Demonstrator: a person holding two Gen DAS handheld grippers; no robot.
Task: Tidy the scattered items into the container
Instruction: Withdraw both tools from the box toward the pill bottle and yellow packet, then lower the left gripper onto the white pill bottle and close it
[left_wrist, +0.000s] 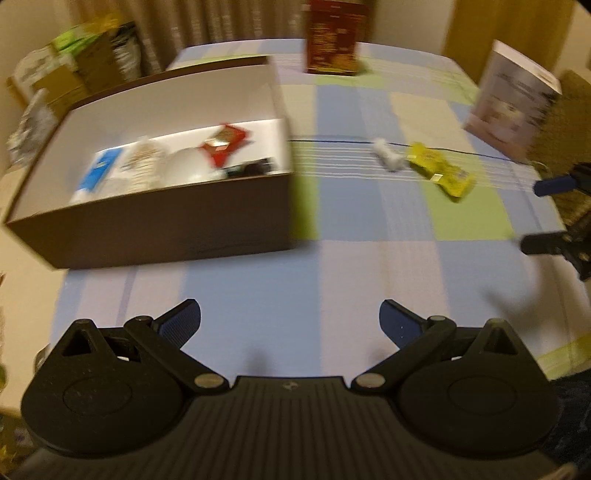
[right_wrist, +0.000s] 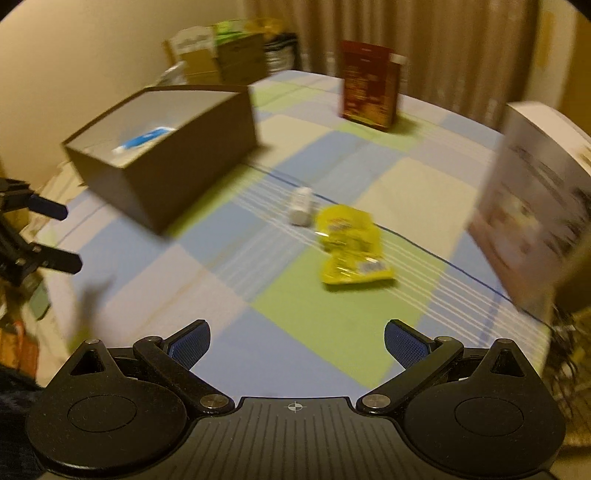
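Observation:
A brown box (left_wrist: 166, 221) with a white inside stands at the left of the checked tablecloth; it also shows in the right wrist view (right_wrist: 177, 162). It holds several items, among them a blue tube (left_wrist: 98, 171) and a red packet (left_wrist: 223, 142). A yellow snack packet (left_wrist: 441, 171) (right_wrist: 349, 243) and a small white bottle (left_wrist: 386, 158) (right_wrist: 301, 206) lie side by side on the cloth, right of the box. My left gripper (left_wrist: 290, 325) is open and empty over the near cloth. My right gripper (right_wrist: 297, 345) is open and empty, short of the yellow packet.
A dark red carton (left_wrist: 332, 37) (right_wrist: 369, 88) stands at the far edge. A white printed box (left_wrist: 509, 99) (right_wrist: 535, 206) stands at the right. Cardboard boxes (left_wrist: 74, 70) are piled beyond the table's left. The right gripper's fingers (left_wrist: 554, 184) show at the left view's right edge.

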